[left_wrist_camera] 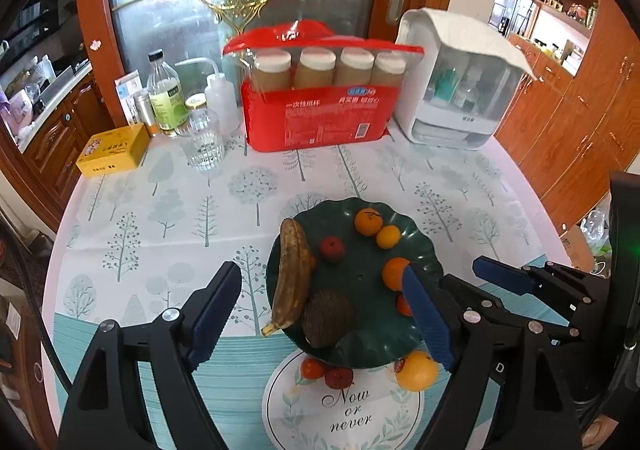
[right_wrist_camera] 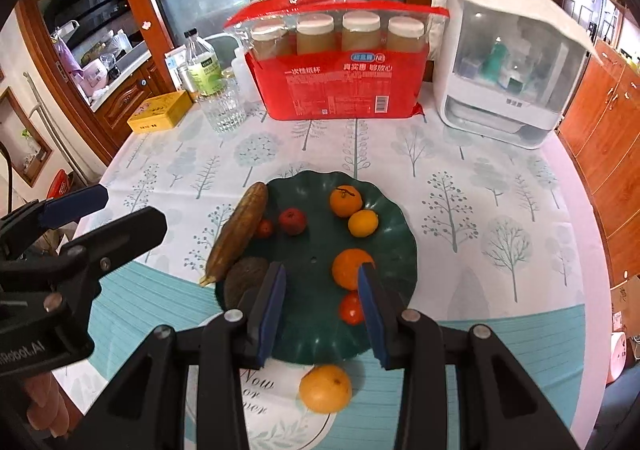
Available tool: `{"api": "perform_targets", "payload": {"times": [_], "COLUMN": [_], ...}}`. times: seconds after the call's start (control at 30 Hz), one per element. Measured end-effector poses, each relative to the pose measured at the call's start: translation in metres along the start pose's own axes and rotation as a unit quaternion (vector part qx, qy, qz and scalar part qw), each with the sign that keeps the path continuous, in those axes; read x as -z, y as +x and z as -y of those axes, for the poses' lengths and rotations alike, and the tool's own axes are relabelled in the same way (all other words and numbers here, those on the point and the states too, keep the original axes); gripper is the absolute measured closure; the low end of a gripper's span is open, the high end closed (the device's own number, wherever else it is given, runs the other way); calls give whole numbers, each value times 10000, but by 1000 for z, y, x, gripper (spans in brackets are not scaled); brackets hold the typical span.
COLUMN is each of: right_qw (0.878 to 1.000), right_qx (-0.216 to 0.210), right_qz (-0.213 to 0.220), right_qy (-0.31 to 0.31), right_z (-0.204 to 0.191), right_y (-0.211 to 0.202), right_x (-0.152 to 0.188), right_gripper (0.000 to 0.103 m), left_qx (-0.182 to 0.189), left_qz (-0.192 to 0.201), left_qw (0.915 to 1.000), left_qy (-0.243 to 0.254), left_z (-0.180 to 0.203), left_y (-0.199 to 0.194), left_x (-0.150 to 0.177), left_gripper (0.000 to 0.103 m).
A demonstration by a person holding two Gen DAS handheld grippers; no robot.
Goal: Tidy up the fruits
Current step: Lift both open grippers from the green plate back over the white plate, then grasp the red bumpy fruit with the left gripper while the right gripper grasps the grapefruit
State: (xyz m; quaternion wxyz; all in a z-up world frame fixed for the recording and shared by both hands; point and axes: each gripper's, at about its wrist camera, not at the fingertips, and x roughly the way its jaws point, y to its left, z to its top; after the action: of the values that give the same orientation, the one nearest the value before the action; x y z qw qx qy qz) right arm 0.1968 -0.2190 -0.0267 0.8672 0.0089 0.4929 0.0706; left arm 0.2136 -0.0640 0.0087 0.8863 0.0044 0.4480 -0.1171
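A dark green plate near the table's front holds a brown-spotted banana, a brown round fruit, a small red fruit and several oranges. A big orange and two small red fruits lie on the cloth just in front of the plate. My left gripper hangs open above the plate, holding nothing. My right gripper hovers over the plate with its jaws apart and nothing between them. The big orange lies below its fingers.
At the back of the table stand a red pack of paper cups, a white cabinet-like box, a drinking glass, bottles and a yellow tin. Wooden cabinets stand to the right.
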Motion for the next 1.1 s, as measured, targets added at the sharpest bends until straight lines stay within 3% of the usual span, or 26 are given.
{"api": "perform_targets", "payload": {"times": [0.43, 0.73, 0.9, 1.1], "right_qw": [9998, 9998, 9999, 9998], "right_qx": [-68, -140, -119, -179], "right_qz": [112, 112, 86, -31], "right_qy": [148, 108, 11, -17], "right_z": [-9, -13, -15, -9], "right_y": [-42, -56, -55, -43], "right_x": [27, 46, 58, 72], "right_gripper": [65, 65, 59, 51], "left_qx": [106, -121, -157, -48], "left_qz": [281, 430, 415, 116], "left_qw": [9995, 9990, 9990, 9999], "left_qy": [46, 101, 106, -52], "left_z": [-4, -3, -1, -4], "left_y": [-44, -56, -53, -33], "left_x": [19, 47, 66, 94], "left_gripper": [19, 19, 19, 19]}}
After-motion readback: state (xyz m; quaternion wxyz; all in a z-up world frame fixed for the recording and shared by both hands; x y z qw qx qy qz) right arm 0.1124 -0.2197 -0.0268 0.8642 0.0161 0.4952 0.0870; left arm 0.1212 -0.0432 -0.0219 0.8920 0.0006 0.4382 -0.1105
